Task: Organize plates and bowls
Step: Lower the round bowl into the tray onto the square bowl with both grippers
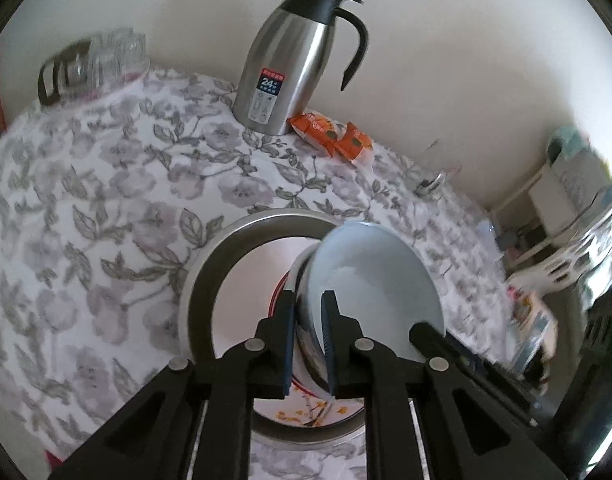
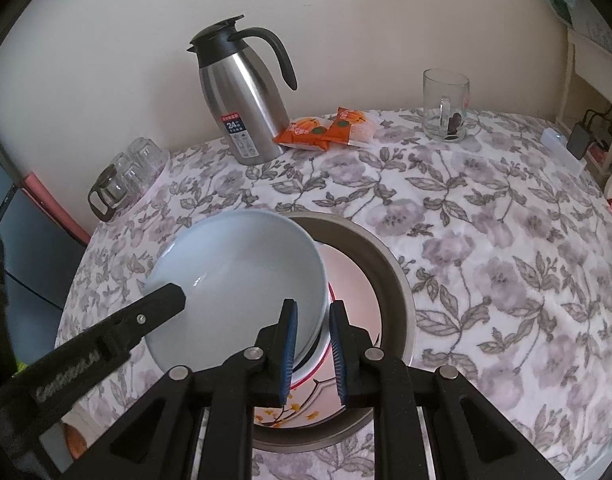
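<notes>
Right now both hand-held grippers are pinching the same pale blue bowl point(image 1: 369, 280). The left hand-held gripper point(image 1: 309, 344) is squeezing its blue pads on one side of the rim. The right hand-held gripper point(image 2: 310, 350) is squeezing the other side of the rim. The bowl is smooth, shiny and plain inside, and it is tipping up on its side. Another bowl with a red line around its edge seems to be sitting under it, but that part is hard to see.

Under the bowl, a white plate point(image 2: 302, 408) with orange flowers is lying inside a wide silver metal dish point(image 2: 397, 280). The dish is sitting on the table point(image 2: 485, 220), which is wearing a flowery cloth. Far back, a steel jug point(image 2: 242, 96), orange snack packs point(image 2: 325, 128) and a glass mug point(image 2: 445, 104) are standing by the wall.
</notes>
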The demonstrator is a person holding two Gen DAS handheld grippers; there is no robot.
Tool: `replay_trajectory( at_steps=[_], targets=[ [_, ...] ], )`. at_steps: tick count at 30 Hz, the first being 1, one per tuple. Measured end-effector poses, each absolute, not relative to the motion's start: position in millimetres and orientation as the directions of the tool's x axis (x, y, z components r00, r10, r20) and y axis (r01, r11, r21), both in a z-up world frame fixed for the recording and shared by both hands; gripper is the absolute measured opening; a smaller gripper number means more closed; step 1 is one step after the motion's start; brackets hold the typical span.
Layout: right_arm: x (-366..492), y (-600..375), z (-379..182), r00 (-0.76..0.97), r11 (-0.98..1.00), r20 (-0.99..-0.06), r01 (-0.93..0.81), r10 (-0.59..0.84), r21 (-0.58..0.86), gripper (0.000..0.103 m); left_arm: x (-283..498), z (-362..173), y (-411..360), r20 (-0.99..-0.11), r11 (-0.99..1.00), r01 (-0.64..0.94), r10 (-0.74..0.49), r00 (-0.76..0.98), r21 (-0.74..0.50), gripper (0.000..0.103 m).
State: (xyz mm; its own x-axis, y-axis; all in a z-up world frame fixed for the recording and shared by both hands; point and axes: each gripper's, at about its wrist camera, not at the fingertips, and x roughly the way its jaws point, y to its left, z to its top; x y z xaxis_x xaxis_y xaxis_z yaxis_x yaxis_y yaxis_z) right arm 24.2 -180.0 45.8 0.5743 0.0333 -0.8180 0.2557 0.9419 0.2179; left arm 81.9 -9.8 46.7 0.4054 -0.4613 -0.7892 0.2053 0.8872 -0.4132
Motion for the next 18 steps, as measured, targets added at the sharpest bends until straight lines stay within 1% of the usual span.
replay_trajectory(
  at_steps=[3, 15, 16, 18],
  targets=[
    [23.9, -180.6, 45.7, 0.575, 0.941, -0.818, 0.257, 0.035, 0.221, 0.018, 84.0, 45.9, -9.2, -0.781, 0.875, 0.199, -0.484, 0.395, -0.441, 0.012],
    [23.2, -180.5, 45.4, 0.573, 0.937, -0.818, 0.26, 0.045, 0.233, 0.019, 83.1, 46.8, -6.4, -0.792, 0.87, 0.169, -0.491, 0.364, -0.462, 0.013],
    [23.1, -180.7, 45.6, 0.572, 0.938, -0.819, 0.259, 0.043, 0.231, 0.019, 82.6, 47.7, -6.9, -0.792, 0.871, 0.174, -0.49, 0.363, -0.459, 0.014],
    [22.9, -181.4, 45.7, 0.57, 0.937, -0.82, 0.261, 0.045, 0.233, 0.019, 81.0, 50.8, -7.8, -0.789, 0.87, 0.186, -0.492, 0.368, -0.456, 0.02]
  ],
)
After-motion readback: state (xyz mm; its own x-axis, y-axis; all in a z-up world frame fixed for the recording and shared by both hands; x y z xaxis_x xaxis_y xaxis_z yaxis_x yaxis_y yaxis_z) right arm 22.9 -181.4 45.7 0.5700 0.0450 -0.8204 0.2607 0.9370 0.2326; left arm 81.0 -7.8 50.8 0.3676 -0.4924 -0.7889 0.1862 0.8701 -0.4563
